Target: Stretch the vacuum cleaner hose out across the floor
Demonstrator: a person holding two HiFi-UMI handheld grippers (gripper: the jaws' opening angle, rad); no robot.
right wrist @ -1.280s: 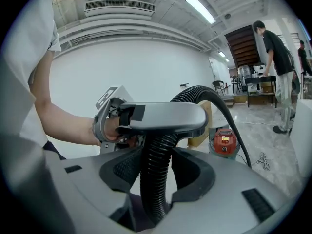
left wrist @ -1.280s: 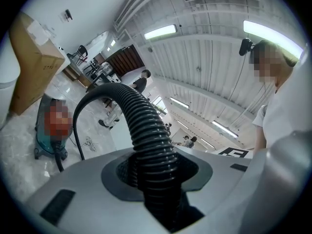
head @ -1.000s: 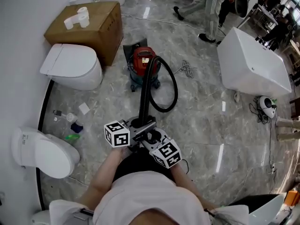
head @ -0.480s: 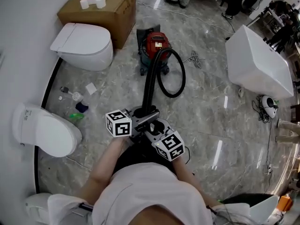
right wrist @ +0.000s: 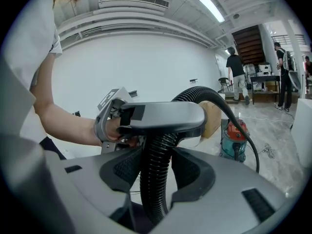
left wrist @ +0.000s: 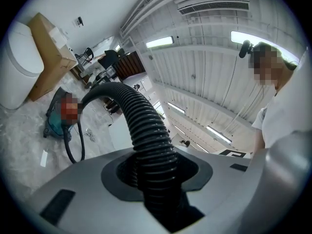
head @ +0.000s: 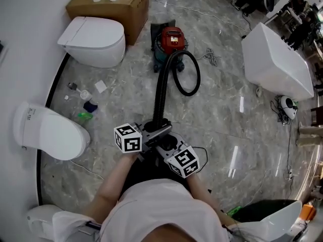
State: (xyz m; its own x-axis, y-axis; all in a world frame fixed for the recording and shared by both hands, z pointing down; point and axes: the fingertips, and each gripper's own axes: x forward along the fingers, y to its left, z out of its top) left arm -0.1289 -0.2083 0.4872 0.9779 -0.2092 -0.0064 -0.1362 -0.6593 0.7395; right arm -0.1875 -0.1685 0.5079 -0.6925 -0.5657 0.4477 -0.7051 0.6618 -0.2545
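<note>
A red vacuum cleaner (head: 171,40) stands on the marble floor at the far middle. Its black ribbed hose (head: 160,97) curls in one loop beside the cleaner, then runs straight toward me. Both grippers hold the near end, close together. My left gripper (head: 151,133) is shut on the hose (left wrist: 148,140), which passes through the notch of its jaws. Just behind it, my right gripper (head: 167,146) is shut on the same hose (right wrist: 156,179). The right gripper view also shows the left gripper's jaw over the hose and the cleaner (right wrist: 235,136) beyond.
Two white toilets (head: 93,39) (head: 48,132) stand at the left, with a cardboard box (head: 113,4) behind them. Small bottles and a paper scrap (head: 87,101) lie between the toilets. A white bathtub (head: 275,59) is at the right, a coiled cord (head: 212,58) near the cleaner.
Both grippers have drawn back from the cleaner with the hose. The straight run of hose is longer and the loop by the cleaner has tightened. Neither grip has changed.
</note>
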